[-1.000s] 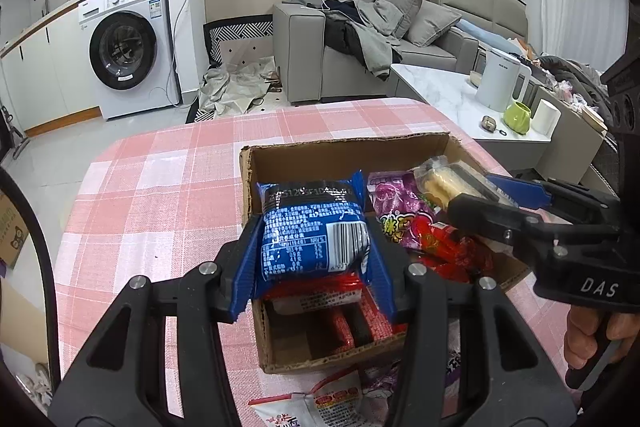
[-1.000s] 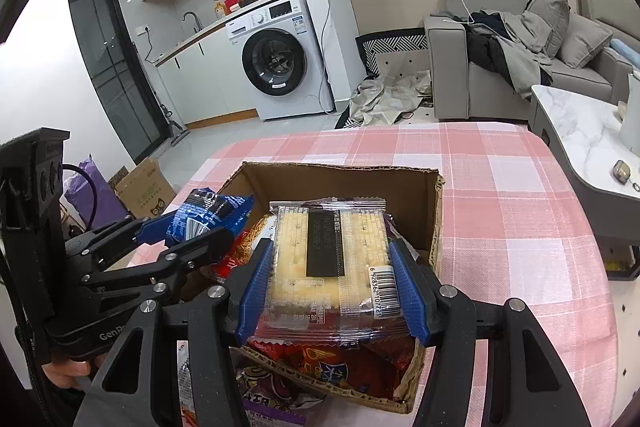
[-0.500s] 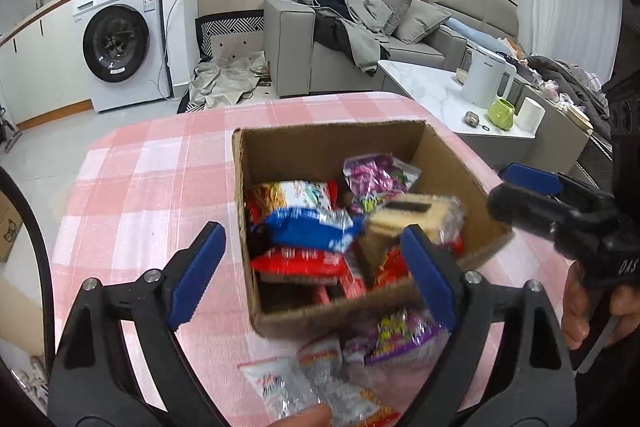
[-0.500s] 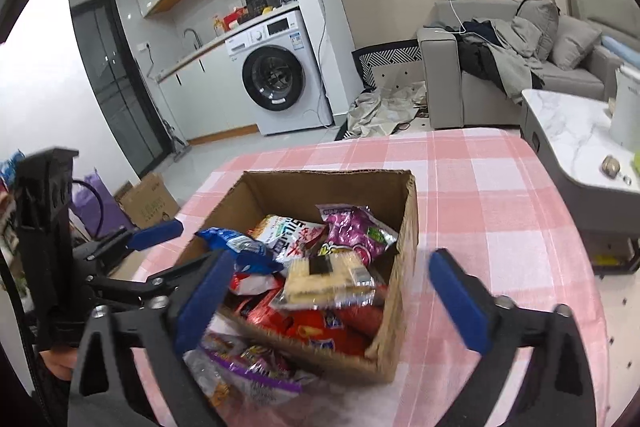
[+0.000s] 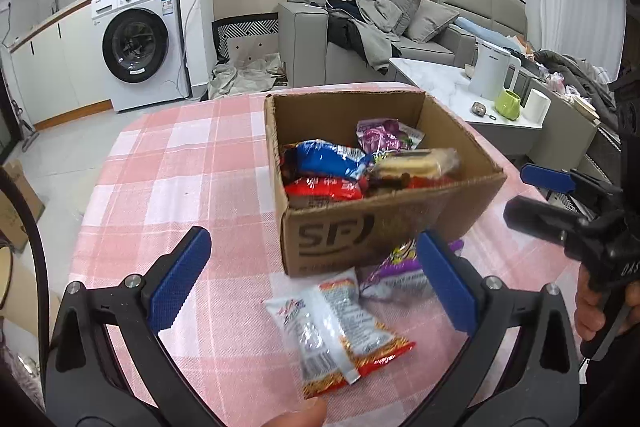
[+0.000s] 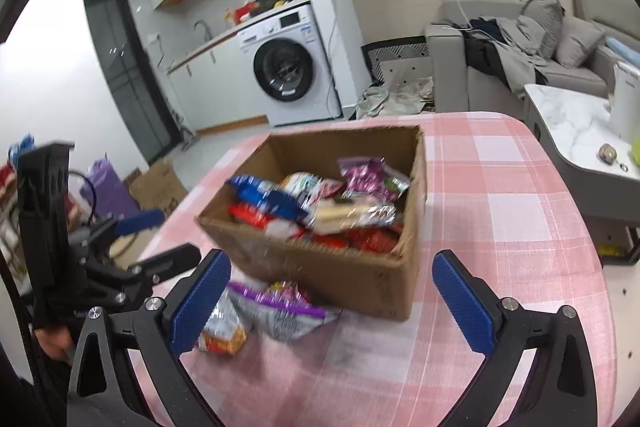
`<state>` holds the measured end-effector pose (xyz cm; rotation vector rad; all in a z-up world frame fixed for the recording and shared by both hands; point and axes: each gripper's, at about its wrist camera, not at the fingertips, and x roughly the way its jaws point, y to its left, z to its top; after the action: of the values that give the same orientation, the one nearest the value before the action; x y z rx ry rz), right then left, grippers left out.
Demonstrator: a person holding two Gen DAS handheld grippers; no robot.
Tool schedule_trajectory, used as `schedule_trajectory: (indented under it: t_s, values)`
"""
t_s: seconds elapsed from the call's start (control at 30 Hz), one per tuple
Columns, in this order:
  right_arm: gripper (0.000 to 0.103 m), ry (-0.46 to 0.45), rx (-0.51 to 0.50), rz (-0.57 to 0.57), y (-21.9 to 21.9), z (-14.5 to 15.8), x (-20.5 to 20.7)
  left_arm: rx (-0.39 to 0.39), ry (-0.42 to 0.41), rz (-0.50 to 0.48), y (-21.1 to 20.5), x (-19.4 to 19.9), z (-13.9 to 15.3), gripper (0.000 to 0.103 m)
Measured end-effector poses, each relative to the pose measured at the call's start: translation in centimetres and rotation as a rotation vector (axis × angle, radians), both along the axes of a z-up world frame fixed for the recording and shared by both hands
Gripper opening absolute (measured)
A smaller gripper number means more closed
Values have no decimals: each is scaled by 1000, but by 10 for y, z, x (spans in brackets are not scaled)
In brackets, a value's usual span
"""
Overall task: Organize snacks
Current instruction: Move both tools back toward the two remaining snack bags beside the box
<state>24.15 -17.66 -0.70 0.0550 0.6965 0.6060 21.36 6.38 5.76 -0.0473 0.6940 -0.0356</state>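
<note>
A brown cardboard box stands on the pink checked tablecloth and holds several snack packs, among them a blue pack and a pale cracker pack. In front of the box lie a white-and-orange pack and a purple pack. My left gripper is open and empty, above the loose packs. My right gripper is open and empty, near the box's front. Each gripper also shows in the other view: right, left.
The table edge curves on the left, with floor and a cardboard carton below. A white side table with a kettle and green cup stands right. A washing machine and sofa are behind.
Both grippers opened and let their packs drop into the box: the blue pack from the left, the cracker pack from the right. Both then pulled back toward the box's near side.
</note>
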Motion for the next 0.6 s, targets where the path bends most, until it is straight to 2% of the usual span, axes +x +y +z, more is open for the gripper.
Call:
schedule_trajectory:
  t_s: [0.1, 0.6]
  values:
    - [103, -30, 0, -6, 2, -3, -10, 6, 4, 4, 2, -9, -2, 102]
    - [103, -13, -29, 11, 16, -25, -17, -16, 28, 66, 23, -33, -8, 102]
